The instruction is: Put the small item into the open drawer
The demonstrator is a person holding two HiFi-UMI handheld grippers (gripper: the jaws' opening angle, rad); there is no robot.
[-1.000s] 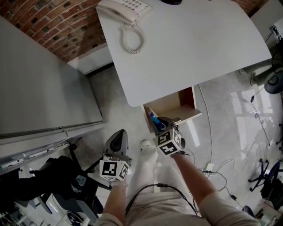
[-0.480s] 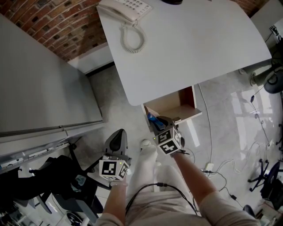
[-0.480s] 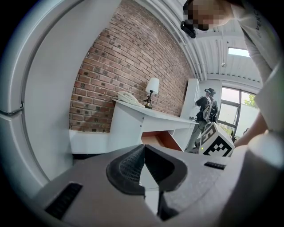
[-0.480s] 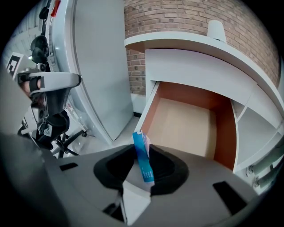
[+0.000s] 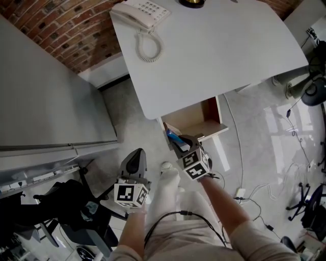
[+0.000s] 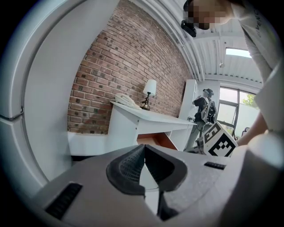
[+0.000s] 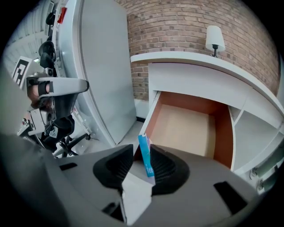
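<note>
The small item, a flat blue packet (image 7: 145, 156), stands on edge between the jaws of my right gripper (image 7: 142, 166). The jaws are opening: the packet leans on the right pad (image 7: 166, 168), with a gap to the left pad. It hangs over the front left corner of the open wooden drawer (image 7: 184, 128). From the head view the blue packet (image 5: 174, 137) and right gripper (image 5: 179, 144) sit at the drawer's (image 5: 217, 113) near left corner, under the white desk (image 5: 214, 46). My left gripper (image 5: 135, 162) hangs low beside my leg, shut and empty (image 6: 144, 153).
A corded phone (image 5: 140, 11) lies on the desk's far left corner. A lamp (image 7: 214, 37) stands at the brick wall. A tall grey cabinet (image 5: 46, 92) is at the left. Chair bases (image 5: 311, 94) and cables lie on the glossy floor to the right.
The right gripper's jaws have spread apart around the blue packet at the drawer's corner. The left gripper has stayed where it was.
</note>
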